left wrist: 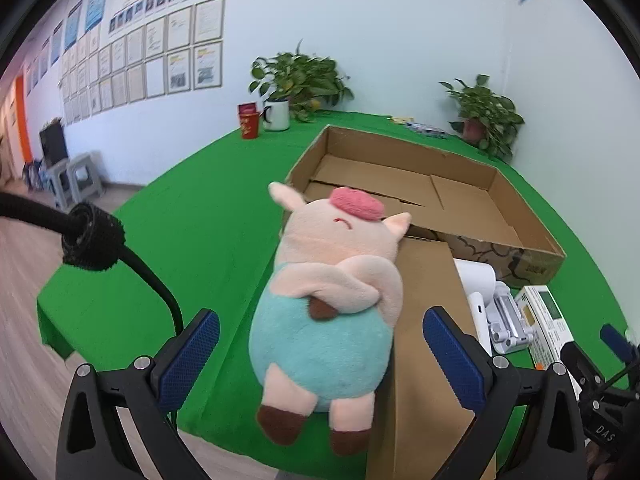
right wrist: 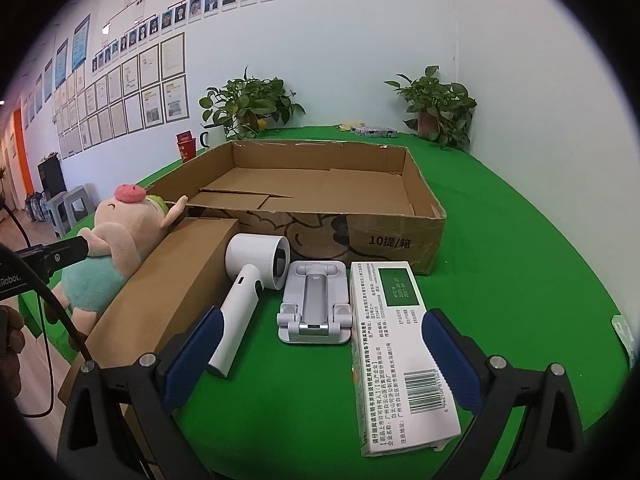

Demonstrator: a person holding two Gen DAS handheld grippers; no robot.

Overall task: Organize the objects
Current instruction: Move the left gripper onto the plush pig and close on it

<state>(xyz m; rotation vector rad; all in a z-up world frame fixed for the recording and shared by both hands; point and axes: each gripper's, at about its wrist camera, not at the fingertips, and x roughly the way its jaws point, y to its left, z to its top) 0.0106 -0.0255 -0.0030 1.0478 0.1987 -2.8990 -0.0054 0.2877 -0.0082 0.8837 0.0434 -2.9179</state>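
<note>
A plush pig (left wrist: pixel 328 304) in teal overalls lies on the green table, leaning against a long brown carton (left wrist: pixel 424 344). My left gripper (left wrist: pixel 320 356) is open, its blue pads on either side of the pig's body without touching it. In the right wrist view the pig (right wrist: pixel 112 248) lies left of the brown carton (right wrist: pixel 168 284). A white hair dryer (right wrist: pixel 248 288), a white folding stand (right wrist: pixel 316 304) and a white-green medicine box (right wrist: pixel 396 352) lie in a row. My right gripper (right wrist: pixel 320 364) is open and empty above the table, just before the stand.
A large open cardboard tray (right wrist: pixel 400 236) stands behind the row, empty inside; it also shows in the left wrist view (left wrist: pixel 536 256). Two potted plants (right wrist: pixel 248 108) (right wrist: pixel 436 108), a red cup (left wrist: pixel 249 124) and a white mug (left wrist: pixel 277 114) stand at the back. Table edge at left.
</note>
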